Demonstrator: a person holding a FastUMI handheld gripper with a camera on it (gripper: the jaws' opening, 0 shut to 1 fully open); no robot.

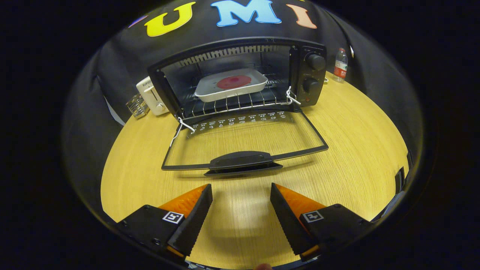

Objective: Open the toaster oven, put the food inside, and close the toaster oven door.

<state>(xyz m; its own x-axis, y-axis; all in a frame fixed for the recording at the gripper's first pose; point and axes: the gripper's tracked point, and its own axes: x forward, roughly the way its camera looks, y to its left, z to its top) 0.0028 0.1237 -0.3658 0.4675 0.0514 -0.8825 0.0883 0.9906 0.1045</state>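
One step looks left to do: the toaster oven [240, 80] stands open at the far side of the wooden table [356, 150], and the food, a red round piece [234, 81] in a pale tray [228, 88], already sits on the wire rack [232, 103] inside. The glass door [243, 140] lies folded down flat toward the gripper, its dark handle [242, 162] just ahead of the fingertips. The gripper [241, 193] is released, fingers spread wide with nothing between them, hovering over bare table short of the handle. Closing could go wrong in a few ways, I judge: a lift from under the handle's front lip could slip off and let the door drop back; a push that is too hard could shove the whole oven backward toward the cloth wall, or jolt the tray on the rack. White ties [292, 96] at both hinge corners might snag. Room is generous between the fingers and the handle and to either side of the door; a white toaster [152, 95] and a clear holder [137, 105] sit just left of the oven, a water bottle [340, 64] to its right, all well clear of the door's swing.
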